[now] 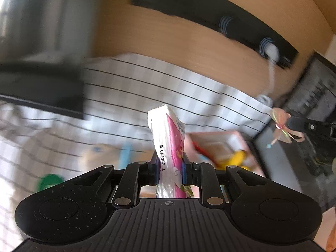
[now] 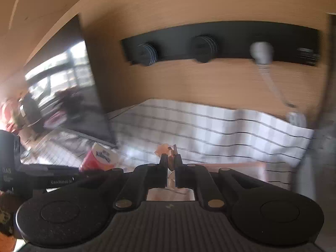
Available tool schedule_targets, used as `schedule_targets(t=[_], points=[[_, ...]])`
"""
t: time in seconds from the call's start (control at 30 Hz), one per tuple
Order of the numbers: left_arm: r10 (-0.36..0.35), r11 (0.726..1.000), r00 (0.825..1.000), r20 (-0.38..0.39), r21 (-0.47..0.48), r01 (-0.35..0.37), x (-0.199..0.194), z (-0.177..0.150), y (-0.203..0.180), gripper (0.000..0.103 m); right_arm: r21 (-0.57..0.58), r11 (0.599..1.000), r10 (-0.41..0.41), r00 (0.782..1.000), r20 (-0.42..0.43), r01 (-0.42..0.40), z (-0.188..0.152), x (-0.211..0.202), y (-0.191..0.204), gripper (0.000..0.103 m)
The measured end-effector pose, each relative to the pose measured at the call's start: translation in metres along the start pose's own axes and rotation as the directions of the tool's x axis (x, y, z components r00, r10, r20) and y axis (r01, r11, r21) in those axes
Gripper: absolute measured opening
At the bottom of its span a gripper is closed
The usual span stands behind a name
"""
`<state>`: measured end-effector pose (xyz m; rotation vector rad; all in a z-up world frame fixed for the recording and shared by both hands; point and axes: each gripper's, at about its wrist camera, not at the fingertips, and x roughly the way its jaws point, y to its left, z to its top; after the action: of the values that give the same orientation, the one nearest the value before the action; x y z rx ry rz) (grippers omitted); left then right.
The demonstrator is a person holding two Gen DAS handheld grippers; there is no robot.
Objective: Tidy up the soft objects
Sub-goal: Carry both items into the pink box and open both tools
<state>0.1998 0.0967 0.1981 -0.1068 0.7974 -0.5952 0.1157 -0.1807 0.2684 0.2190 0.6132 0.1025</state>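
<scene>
- We see the left gripper (image 1: 169, 169) pitched downward over the checked cloth (image 1: 147, 88), its jaws narrow and clamped on a pink and white tissue pack (image 1: 168, 138) that stands upright between the blue pads (image 1: 184, 172).
- In the left wrist view, the right gripper (image 1: 294, 124) reaches in from the right edge, well apart from ours, with a peach ribbon bow (image 1: 282, 128) at its tip.
- In its own view, the right gripper (image 2: 171, 161) also tilts down toward the cloth (image 2: 210, 126), jaws nearly closed on that small bow (image 2: 167, 149).
- From the right wrist, we see the tissue pack (image 2: 98, 159) at the near left, held by the left gripper's black body.
- A black socket strip (image 2: 220, 42) sits on the far wooden panel (image 2: 189, 84), with a grey plug (image 2: 261, 52) in it.
- Blurred items lie on the cloth beyond the left gripper; we cannot tell what they are.
</scene>
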Motion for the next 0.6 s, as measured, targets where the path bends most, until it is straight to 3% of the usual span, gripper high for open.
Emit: schedule_targets(t=[0.17,0.33,0.6], points=[[-0.072,0.997,0.995,-0.073,0.033,0.075,0.048,-0.005,-0.060,0.022,0.086,0.996,-0.034,0.999,0.040,0.031,-0.014,-0.013,-0.046,0.006],[-0.117,0.993,0.983,-0.142,0.008,0.119,0.094,-0.014,-0.088,0.022,0.147,0.988,-0.041,0.999,0.030,0.037,-0.032,-0.002,-0.078,0.006],[-0.156,0.987,0.986,-0.064,-0.049,0.153,0.138,0.001,-0.099,0.022,0.203,0.975,-0.092,0.996,0.001,0.090,-0.057,0.044,-0.098,0.006]])
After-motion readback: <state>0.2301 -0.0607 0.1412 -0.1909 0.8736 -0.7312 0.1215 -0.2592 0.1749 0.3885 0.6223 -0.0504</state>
